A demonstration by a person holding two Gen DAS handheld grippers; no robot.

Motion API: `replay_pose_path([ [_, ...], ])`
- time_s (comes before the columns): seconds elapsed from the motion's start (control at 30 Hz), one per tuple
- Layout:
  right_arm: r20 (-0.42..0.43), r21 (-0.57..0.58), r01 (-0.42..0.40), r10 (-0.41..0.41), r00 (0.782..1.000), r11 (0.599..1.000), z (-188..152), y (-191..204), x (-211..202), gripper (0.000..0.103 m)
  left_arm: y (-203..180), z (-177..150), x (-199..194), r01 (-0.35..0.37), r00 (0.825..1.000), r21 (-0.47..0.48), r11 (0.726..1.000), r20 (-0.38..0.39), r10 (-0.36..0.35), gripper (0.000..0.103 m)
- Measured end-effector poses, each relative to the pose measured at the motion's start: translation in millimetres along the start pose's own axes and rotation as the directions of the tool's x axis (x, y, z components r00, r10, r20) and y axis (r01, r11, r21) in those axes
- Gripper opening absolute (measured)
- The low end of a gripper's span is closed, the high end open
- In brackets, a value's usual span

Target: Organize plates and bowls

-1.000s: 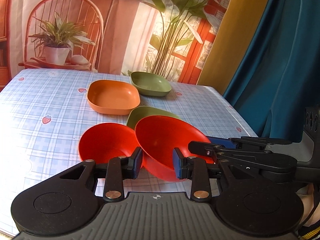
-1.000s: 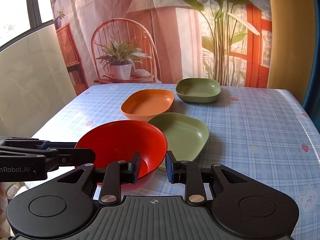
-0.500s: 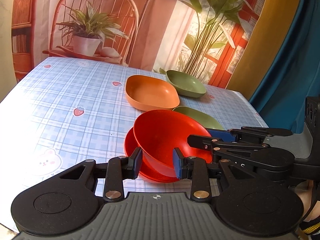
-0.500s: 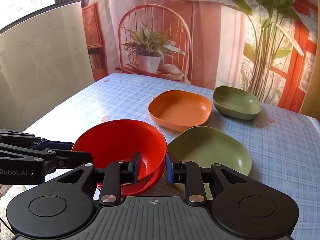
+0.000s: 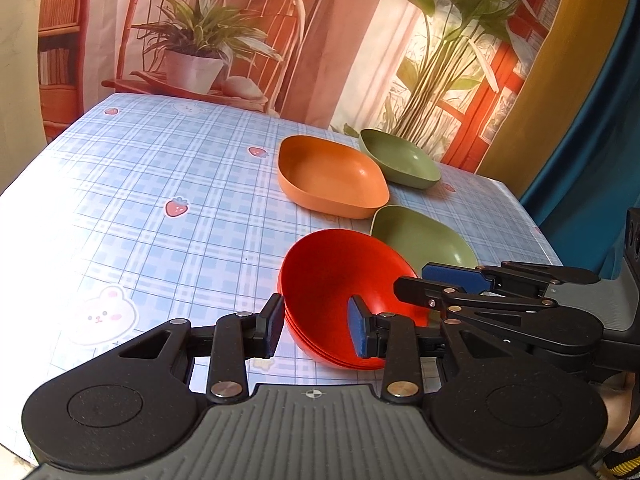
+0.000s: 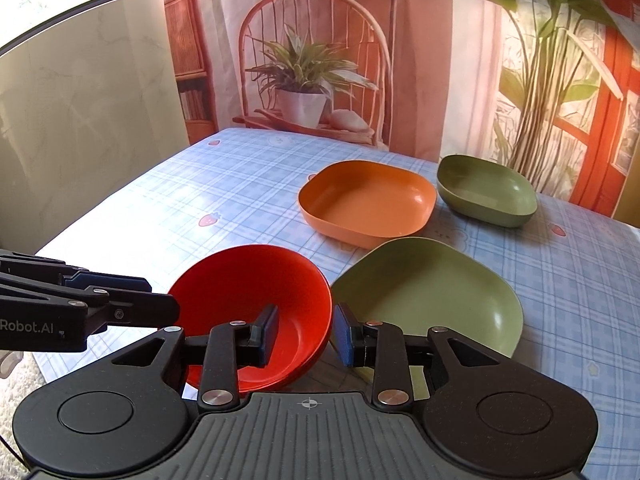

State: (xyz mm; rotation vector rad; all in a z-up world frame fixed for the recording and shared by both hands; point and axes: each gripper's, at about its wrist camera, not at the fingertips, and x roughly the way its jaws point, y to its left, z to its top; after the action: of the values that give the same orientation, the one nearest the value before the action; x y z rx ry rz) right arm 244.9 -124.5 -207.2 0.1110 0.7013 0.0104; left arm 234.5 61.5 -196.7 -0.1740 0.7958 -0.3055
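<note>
Between the right gripper (image 6: 306, 334) fingers, the red bowl's (image 6: 256, 284) rim, fingers narrow, perhaps just gripping; left gripper (image 5: 316, 330) fingers straddle the nested stack's near rim, looser.

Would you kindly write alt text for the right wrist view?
The right claw straddles the rim of stacked red bowls on a blue checked tablecloth. Beyond sit a green plate, an orange dish and a green bowl; the left claw reaches in opposite.

A checked tablecloth (image 5: 160, 184) fronts a printed backdrop (image 6: 440, 60).
</note>
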Motion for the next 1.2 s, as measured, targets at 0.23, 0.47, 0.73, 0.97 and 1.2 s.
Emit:
replay_pose_path([
  [0.23, 0.009, 0.020, 0.019, -0.020, 1.000, 1.000, 0.8, -12.7, -3.9, 0.029, 6.9, 3.4, 0.8, -0.015, 1.000, -0.042, 0.999, -0.002, 0.015, 0.037],
  [0.47, 0.013, 0.016, 0.051, -0.051, 0.999, 0.999, 3.7, -27.0, -4.7, 0.029, 13.5, 10.6, 3.2, -0.025, 1.000, -0.061, 0.998, -0.005, 0.024, 0.037],
  [0.73, 0.055, -0.009, 0.104, -0.103, 0.993, 0.995, 24.4, -53.0, -1.7, 0.029, 24.2, 48.3, 11.4, -0.055, 0.998, -0.056, 0.997, 0.023, 0.056, 0.037],
  [0.97, 0.089, -0.026, 0.133, -0.131, 0.987, 0.991, 54.7, -77.5, 15.3, 0.029, 24.4, 91.4, 28.6, -0.071, 0.996, -0.002, 0.997, 0.053, 0.071, 0.037],
  [1.2, 0.053, 0.008, 0.107, -0.107, 0.993, 0.994, 79.0, -99.0, 63.0, 0.029, 30.5, 123.2, 80.4, -0.033, 0.999, -0.009, 0.999, 0.007, 0.033, 0.037],
])
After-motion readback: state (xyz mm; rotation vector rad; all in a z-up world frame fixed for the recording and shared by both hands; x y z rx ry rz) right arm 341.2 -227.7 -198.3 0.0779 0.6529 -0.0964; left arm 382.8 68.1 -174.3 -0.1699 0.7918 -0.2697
